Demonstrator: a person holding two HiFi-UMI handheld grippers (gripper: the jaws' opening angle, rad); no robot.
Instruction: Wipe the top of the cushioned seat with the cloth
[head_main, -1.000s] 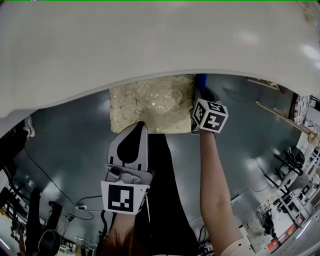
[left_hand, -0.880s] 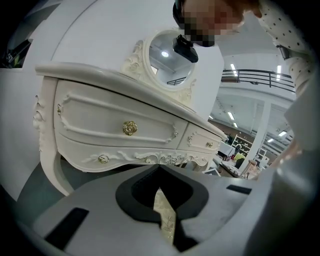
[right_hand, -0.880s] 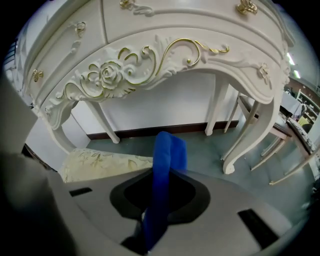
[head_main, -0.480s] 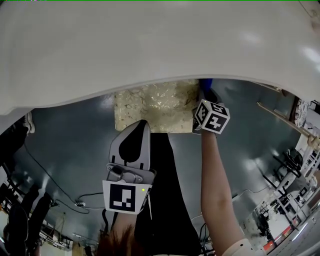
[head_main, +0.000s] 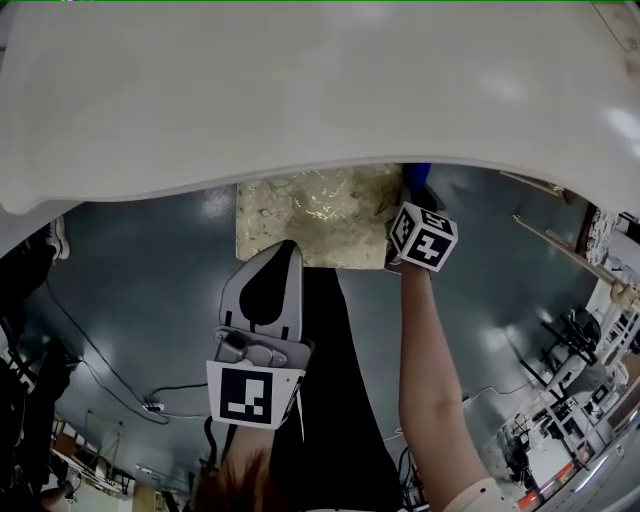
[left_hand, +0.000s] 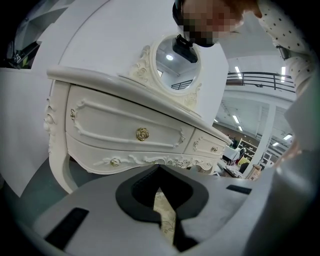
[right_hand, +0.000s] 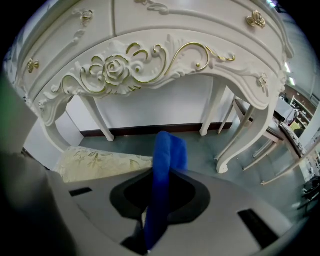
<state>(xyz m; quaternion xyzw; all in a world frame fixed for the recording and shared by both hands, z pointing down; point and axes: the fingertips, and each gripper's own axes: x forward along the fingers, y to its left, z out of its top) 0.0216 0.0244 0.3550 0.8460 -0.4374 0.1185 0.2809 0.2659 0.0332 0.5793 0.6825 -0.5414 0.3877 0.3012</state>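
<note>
The cushioned seat (head_main: 310, 215) is cream with a gold leaf pattern and sits half under the white table's edge. My right gripper (head_main: 408, 200) is at the seat's right edge, shut on a folded blue cloth (head_main: 413, 176). In the right gripper view the cloth (right_hand: 165, 160) stands up between the jaws of the gripper (right_hand: 154, 222), and the seat (right_hand: 100, 162) lies to the left. My left gripper (head_main: 278, 252) hovers over the seat's near edge, shut and holding nothing. A strip of the seat (left_hand: 166, 222) shows through the left gripper (left_hand: 161, 202).
A white dressing table (head_main: 300, 90) with gold trim overhangs the seat. Its drawers (left_hand: 130, 130), oval mirror (left_hand: 175, 62) and curved legs (right_hand: 240, 145) stand close ahead. Cables (head_main: 120, 380) lie on the grey floor at the left. Furniture stands at the far right (head_main: 570, 250).
The head view has shifted a little, so the table edge covers slightly more of the seat. Both grippers keep nearly the same places, and the cloth stays held.
</note>
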